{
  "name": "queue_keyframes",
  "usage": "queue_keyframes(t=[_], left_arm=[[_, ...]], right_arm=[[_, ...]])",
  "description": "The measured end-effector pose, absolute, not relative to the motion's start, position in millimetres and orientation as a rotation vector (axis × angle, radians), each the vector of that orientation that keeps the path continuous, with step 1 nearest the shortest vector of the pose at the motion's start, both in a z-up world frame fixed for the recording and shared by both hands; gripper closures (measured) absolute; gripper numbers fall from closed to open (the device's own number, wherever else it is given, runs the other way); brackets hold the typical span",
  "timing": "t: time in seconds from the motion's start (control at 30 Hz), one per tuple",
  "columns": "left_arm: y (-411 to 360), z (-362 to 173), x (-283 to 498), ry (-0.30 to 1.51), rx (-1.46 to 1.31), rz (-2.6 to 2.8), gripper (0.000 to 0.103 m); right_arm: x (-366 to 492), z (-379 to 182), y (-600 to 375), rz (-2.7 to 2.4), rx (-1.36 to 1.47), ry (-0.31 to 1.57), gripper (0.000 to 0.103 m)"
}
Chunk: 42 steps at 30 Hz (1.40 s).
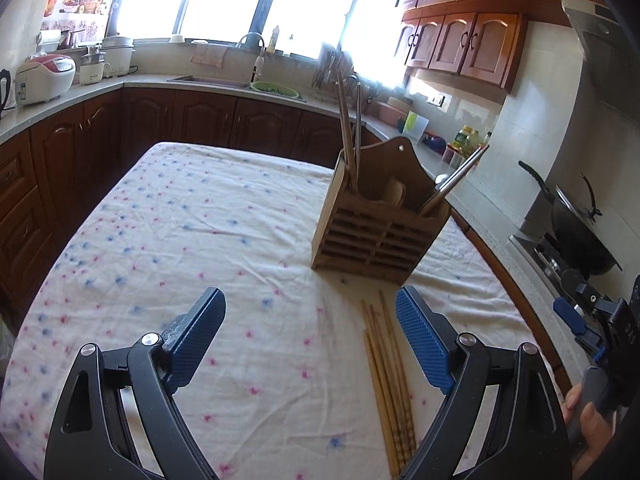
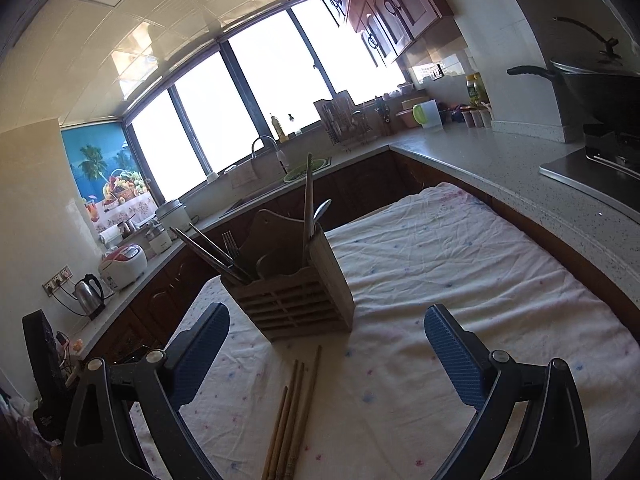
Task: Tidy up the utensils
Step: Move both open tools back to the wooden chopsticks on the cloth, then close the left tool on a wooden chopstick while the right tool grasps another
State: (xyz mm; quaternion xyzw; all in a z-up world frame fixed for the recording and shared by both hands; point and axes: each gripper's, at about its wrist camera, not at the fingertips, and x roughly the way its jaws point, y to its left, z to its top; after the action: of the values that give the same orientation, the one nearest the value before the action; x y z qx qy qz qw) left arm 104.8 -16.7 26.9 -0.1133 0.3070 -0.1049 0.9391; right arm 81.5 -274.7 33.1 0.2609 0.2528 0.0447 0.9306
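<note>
Bamboo chopsticks at 6 o'clock of the wooden holder: light, stiff, slippery; pinch mid-shaft. Both claws, left claw and right claw, gape empty.

A slatted wooden utensil holder stands upright on the cloth-covered counter, its taller back panel arched with a hanging hole. Two long chopsticks rise from one end compartment, nearly upright. Metal-handled utensils lean outward from the opposite end; a fork and a spoon show among the holder's contents. A bundle of wooden chopsticks lies flat on the cloth just in front of the holder, roughly parallel, tips pointing toward it without touching.
</note>
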Motion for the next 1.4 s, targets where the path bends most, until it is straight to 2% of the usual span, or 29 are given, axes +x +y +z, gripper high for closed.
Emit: queue_keyframes(t=[0.37,0.47,0.53,0.6,0.8,1.07,1.23,1.3,1.4], left_arm=[[-66,-15,116,0.800,-0.072,-0.241,0.015],[-82,-28,128,0.831,-0.026,-0.244,0.025],[-90,-37,137,0.864,-0.005,-0.247,0.039],[-96,-45,146,0.892,0.000,-0.250,0.045],[-107,-58,160,0.940,0.004,-0.276,0.056],[-114,-60,161,0.916,0.048,-0.298,0.056],[-118,-59,165,0.947,0.065,-0.335,0.063],[-124,-60,164,0.932,0.118,-0.342,0.065],[-124,-60,160,0.912,0.170,-0.340,0.079]], right_arm=[[61,9,-282,0.050,0.546,0.592,0.004],[58,11,-283,0.047,0.540,0.591,0.004],[57,11,-283,0.051,0.533,0.589,0.004],[58,11,-283,0.053,0.530,0.596,0.004],[66,4,-282,0.061,0.544,0.625,0.005],[84,-7,-273,0.077,0.534,0.669,0.006],[99,-18,-262,0.097,0.532,0.711,0.013],[104,-22,-260,0.099,0.538,0.725,0.019],[113,-28,-258,0.107,0.542,0.752,0.027]])
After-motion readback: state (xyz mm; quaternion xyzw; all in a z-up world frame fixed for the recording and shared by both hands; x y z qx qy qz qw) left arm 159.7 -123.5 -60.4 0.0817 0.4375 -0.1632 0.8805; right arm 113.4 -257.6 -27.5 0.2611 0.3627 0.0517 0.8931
